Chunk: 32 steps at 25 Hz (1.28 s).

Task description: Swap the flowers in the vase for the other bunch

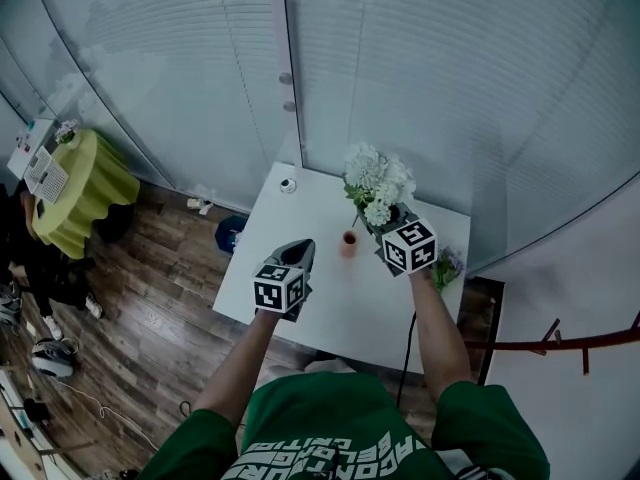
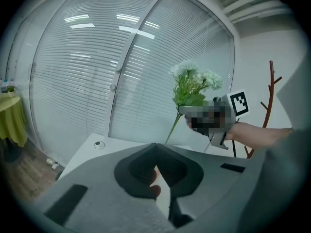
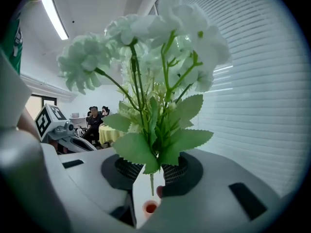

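Flowers (image 3: 146,57), the white bunch, are clamped by their stems in the right gripper (image 3: 150,171), which holds them up over the table (image 1: 380,308). The stem end hangs above the small orange vase (image 3: 149,208), clear of it. The left gripper (image 2: 156,152) is up to the left of the vase, jaws together and nothing in them. The other bunch (image 1: 447,265) lies at the table's right edge, beside the right forearm. A small round thing (image 1: 287,184) sits near the far corner, with the blinds (image 1: 450,88) behind.

Office room: blind-covered glass walls (image 1: 450,88), white table (image 1: 350,303).
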Each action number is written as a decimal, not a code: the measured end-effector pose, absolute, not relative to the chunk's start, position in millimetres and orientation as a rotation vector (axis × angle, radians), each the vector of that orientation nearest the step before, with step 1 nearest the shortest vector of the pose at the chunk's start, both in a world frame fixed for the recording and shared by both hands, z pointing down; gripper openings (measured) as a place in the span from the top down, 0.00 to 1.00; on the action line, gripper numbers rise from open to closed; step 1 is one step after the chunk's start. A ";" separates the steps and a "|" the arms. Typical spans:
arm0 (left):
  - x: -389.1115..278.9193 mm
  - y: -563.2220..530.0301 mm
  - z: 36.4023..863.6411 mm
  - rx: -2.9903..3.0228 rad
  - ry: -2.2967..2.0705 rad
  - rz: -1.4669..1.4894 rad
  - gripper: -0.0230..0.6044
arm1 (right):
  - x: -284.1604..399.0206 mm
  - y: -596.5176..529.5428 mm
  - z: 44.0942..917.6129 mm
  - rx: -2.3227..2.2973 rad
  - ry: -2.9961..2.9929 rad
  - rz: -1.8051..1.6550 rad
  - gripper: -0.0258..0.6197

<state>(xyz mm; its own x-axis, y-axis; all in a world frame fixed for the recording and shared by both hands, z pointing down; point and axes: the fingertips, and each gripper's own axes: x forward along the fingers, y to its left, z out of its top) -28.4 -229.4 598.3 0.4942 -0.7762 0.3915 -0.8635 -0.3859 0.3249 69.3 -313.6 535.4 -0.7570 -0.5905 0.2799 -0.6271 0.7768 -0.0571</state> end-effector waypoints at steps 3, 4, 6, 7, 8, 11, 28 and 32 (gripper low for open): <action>-26.6 -233.1 588.8 2.282 -1.352 0.232 0.96 | 69.4 -313.1 518.2 0.949 -2.740 0.170 0.83; -25.8 -234.0 584.7 2.291 -1.351 0.233 0.96 | 69.4 -312.8 514.1 0.950 -2.743 0.161 0.83; -23.9 -234.2 577.2 2.308 -1.350 0.232 0.96 | 69.3 -311.2 509.3 0.949 -2.744 0.155 0.83; -23.9 -234.2 573.6 2.315 -1.352 0.230 0.96 | 68.7 -310.5 508.2 0.946 -2.743 0.155 0.83; -24.7 -234.3 570.0 2.321 -1.355 0.227 0.96 | 67.3 -310.0 507.6 0.941 -2.742 0.156 0.83; -29.8 -231.8 560.3 2.338 -1.371 0.218 0.96 | 60.0 -304.9 507.1 0.923 -2.745 0.162 0.83; -175.1 -217.1 552.4 2.208 -1.581 0.144 0.96 | -87.8 -274.5 512.7 0.671 -2.798 0.181 0.83; -193.4 -225.7 551.8 2.216 -1.567 0.137 0.96 | -104.3 -283.9 517.3 0.689 -2.777 0.203 0.83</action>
